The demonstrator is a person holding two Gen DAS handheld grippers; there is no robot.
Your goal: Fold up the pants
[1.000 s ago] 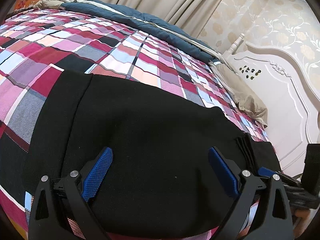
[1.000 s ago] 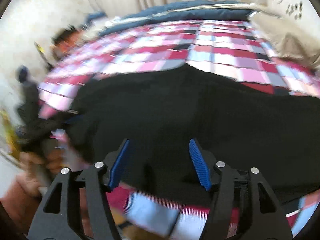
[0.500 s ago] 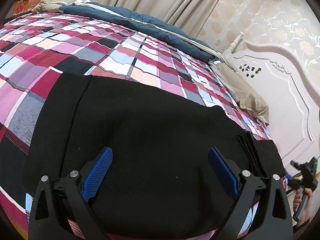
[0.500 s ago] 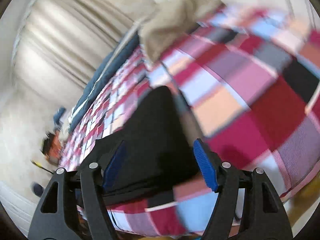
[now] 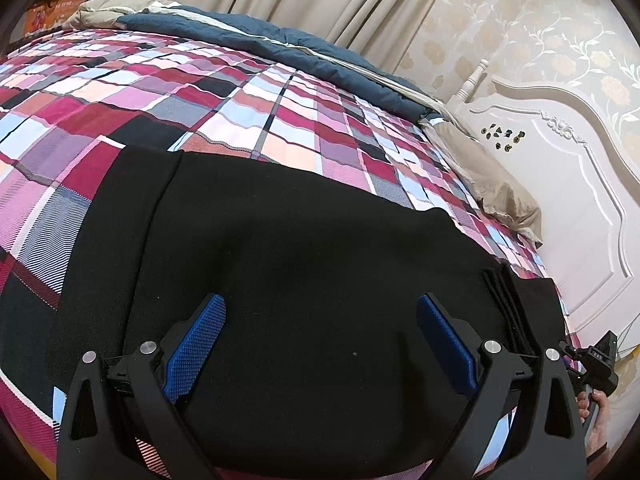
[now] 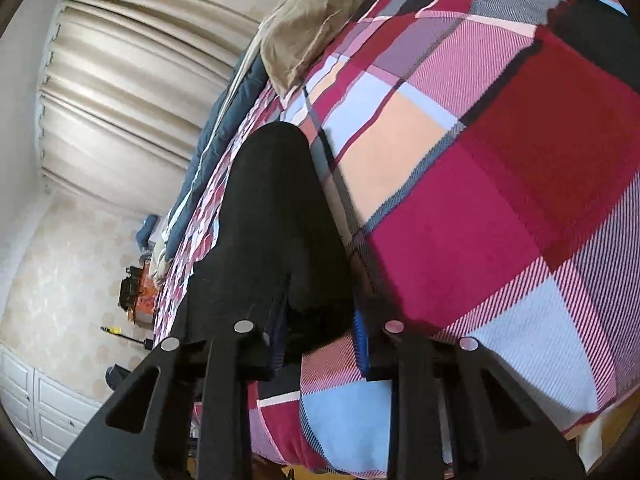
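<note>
Black pants [image 5: 304, 264] lie folded flat on the plaid bedspread, with stacked layer edges at their right end. My left gripper [image 5: 320, 340] hovers open over the near part of the pants, blue pads wide apart. In the right wrist view, tilted sideways, my right gripper [image 6: 320, 336] is closed on the end of the pants [image 6: 276, 216] at the bed's edge; the fabric bunches between the fingers. The right gripper body [image 5: 596, 364] and a hand show at the lower right of the left wrist view.
The plaid bedspread [image 5: 248, 96] covers the bed. A blue duvet [image 5: 280, 40] lies along the far side, a beige pillow [image 5: 488, 184] near the white headboard [image 5: 560, 184]. Curtains hang behind. White cabinets [image 6: 36, 408] stand by the wall.
The right gripper swung from over the middle of the pants to their right end, turned sideways and closed on the fabric. The left gripper stayed still and open.
</note>
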